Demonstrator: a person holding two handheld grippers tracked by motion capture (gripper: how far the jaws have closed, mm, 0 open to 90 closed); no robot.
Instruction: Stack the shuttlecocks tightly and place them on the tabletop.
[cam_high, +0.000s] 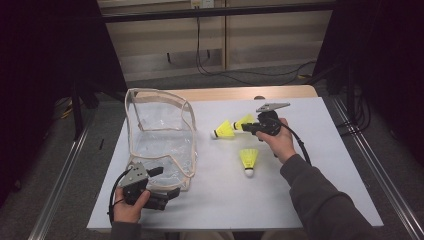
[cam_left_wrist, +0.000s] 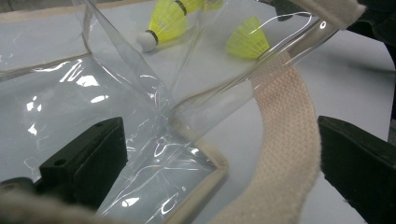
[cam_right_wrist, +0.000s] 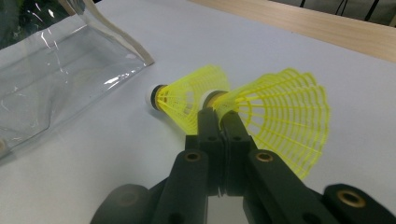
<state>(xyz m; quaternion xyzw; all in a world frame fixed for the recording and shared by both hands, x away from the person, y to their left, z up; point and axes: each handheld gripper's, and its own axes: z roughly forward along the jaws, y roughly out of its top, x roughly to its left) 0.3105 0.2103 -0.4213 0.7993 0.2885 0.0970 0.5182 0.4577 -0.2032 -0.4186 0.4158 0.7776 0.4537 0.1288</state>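
The shuttlecock (cam_right_wrist: 280, 109) in hand is a yellow one with a net skirt, and the right claw (cam_right_wrist: 223, 116) is clamped on it at the skirt's narrow end, the two black jaws pressed together there. In the high view this held shuttlecock (cam_high: 244, 121) sits just above the white tabletop (cam_high: 310, 150), in its far half and a little right of the middle, with the right claw (cam_high: 248, 127) reaching toward the left from the person's hand (cam_high: 279, 142).

Just beside it lies a second shuttlecock (cam_high: 223, 130), on its side with its white cork tip pointing toward the left edge; in the right gripper view this second shuttlecock (cam_right_wrist: 187, 95) lies right behind the held one, and whether the two skirts touch cannot be told. A third shuttlecock (cam_high: 249, 161) lies nearer the person, well apart from the pair, cork toward the near edge.

On the left half of the tabletop stands a clear plastic bag (cam_high: 160, 137) with cream fabric edging, its mouth open toward the top. At its near corner is the left claw (cam_high: 167, 185), held close to the tabletop's near edge. In the left gripper view the left claw (cam_left_wrist: 219, 154) stands wide apart, with the bag's corner and its cream woven strap (cam_left_wrist: 285, 154) lying between the jaws; neither jaw presses on them.
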